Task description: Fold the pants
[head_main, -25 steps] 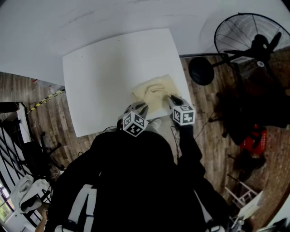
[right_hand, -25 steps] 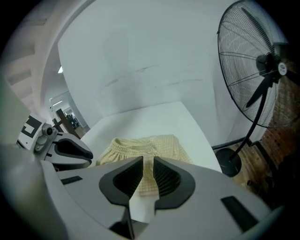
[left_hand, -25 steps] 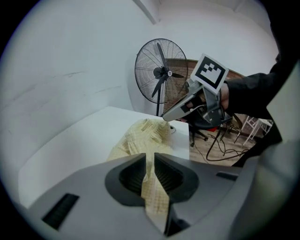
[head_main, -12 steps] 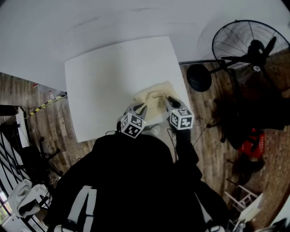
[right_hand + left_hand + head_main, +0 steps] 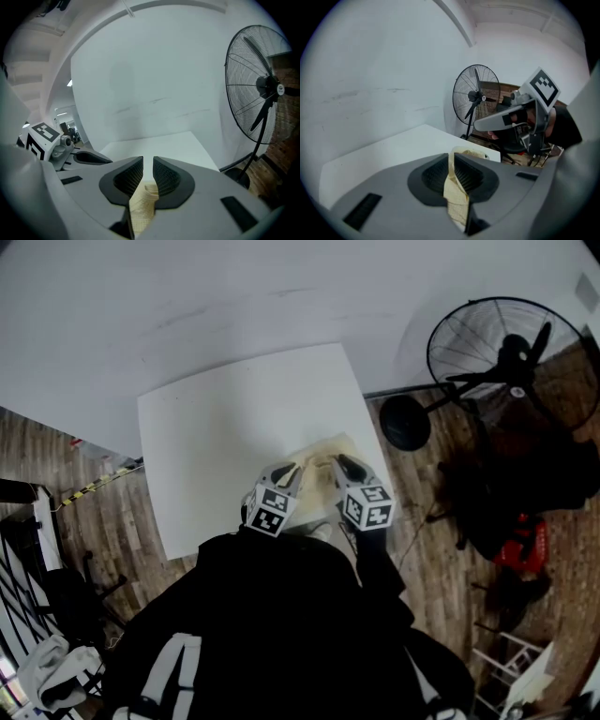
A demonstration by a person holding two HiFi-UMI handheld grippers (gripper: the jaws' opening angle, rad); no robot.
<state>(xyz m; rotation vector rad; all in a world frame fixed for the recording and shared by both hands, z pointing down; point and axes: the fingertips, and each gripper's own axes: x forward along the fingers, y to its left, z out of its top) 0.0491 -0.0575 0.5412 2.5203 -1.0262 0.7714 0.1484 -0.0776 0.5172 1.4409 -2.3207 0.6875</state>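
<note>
The cream pants (image 5: 319,468) lie bunched at the near right corner of the white table (image 5: 216,446). My left gripper (image 5: 289,472) is shut on a strip of the cream cloth (image 5: 455,197), which runs down between its jaws. My right gripper (image 5: 339,465) is shut on another fold of the pants (image 5: 143,206), pinched low between its jaws. Both grippers sit close together over the cloth, raised a little off the table. In the left gripper view the right gripper (image 5: 513,117) shows to the right.
A black standing fan (image 5: 502,343) with a round base (image 5: 405,423) stands right of the table on the wooden floor. A red object (image 5: 520,540) and dark clutter lie at the right. The white wall runs behind the table.
Both grippers have drawn closer together and lifted the cloth, which now looks more bunched. The head view has shifted slightly, so the table sits lower in frame.
</note>
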